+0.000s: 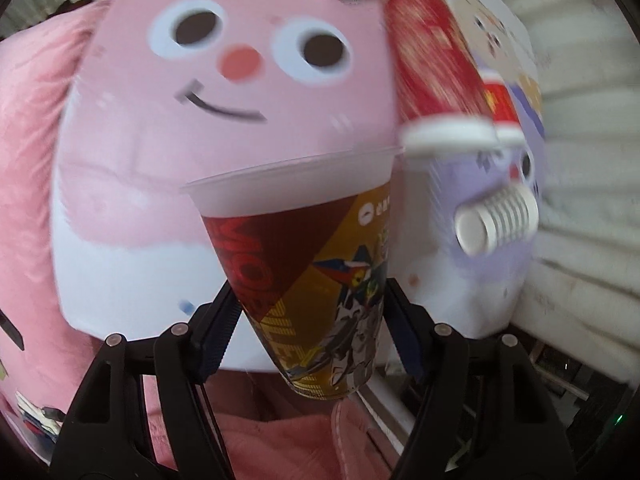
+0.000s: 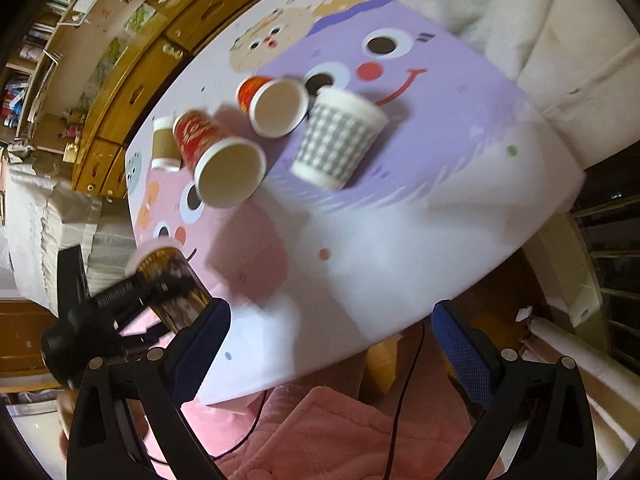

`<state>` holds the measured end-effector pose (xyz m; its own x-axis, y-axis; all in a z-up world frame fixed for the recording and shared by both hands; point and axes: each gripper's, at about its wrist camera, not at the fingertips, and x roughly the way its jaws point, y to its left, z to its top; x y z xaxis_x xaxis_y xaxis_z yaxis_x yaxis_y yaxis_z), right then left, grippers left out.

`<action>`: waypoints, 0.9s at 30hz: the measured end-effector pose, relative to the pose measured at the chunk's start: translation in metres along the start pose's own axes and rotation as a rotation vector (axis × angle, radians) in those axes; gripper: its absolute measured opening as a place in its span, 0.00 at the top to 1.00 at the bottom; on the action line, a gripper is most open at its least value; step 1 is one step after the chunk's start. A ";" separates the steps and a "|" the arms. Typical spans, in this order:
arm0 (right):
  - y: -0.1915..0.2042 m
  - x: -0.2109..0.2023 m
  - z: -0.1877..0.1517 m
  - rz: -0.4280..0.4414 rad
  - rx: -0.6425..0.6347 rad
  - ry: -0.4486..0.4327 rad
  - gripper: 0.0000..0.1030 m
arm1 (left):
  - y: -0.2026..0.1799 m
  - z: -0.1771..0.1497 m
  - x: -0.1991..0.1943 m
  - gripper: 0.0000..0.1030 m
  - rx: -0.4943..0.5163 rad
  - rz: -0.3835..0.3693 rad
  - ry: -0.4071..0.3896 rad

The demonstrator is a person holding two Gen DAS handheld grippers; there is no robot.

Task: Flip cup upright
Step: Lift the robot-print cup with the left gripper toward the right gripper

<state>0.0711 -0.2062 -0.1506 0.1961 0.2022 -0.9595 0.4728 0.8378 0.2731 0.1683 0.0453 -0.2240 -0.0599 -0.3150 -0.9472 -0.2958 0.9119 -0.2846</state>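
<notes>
My left gripper (image 1: pixel 310 304) is shut on a printed plastic cup (image 1: pixel 316 276) with red and gold graphics and a clear rim. It holds the cup off the table, mouth toward the tabletop in the left wrist view. The same cup (image 2: pixel 168 276) shows at the left of the right wrist view, clamped by the left gripper (image 2: pixel 132 292). My right gripper (image 2: pixel 332 332) is open and empty above the table's near edge.
The cartoon-print table (image 2: pixel 400 240) carries two red paper cups (image 2: pixel 216 152) (image 2: pixel 272 100), a grey checked cup (image 2: pixel 340 136) and a brown-sleeved cup (image 2: pixel 164 144). Wooden drawers (image 2: pixel 132 92) stand beyond it. Pink fabric (image 2: pixel 340 432) lies below.
</notes>
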 end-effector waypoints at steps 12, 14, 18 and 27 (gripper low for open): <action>-0.086 -0.040 0.024 -0.049 0.029 -0.012 0.01 | -0.087 -0.072 0.039 0.35 0.209 -0.001 -0.003; -0.099 -0.043 0.025 -0.059 0.047 -0.009 0.01 | -0.088 -0.072 0.036 0.34 0.231 0.001 -0.017; -0.110 -0.043 0.028 -0.063 0.059 0.007 0.01 | -0.086 -0.063 0.040 0.34 0.256 0.013 0.000; -0.108 -0.033 0.025 -0.068 0.047 0.047 0.01 | -0.075 -0.057 0.050 0.34 0.240 -0.015 0.029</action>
<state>0.0354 -0.3160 -0.1462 0.1223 0.1705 -0.9777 0.5237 0.8257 0.2095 0.1334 -0.0542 -0.2415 -0.0857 -0.3329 -0.9391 -0.0625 0.9425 -0.3284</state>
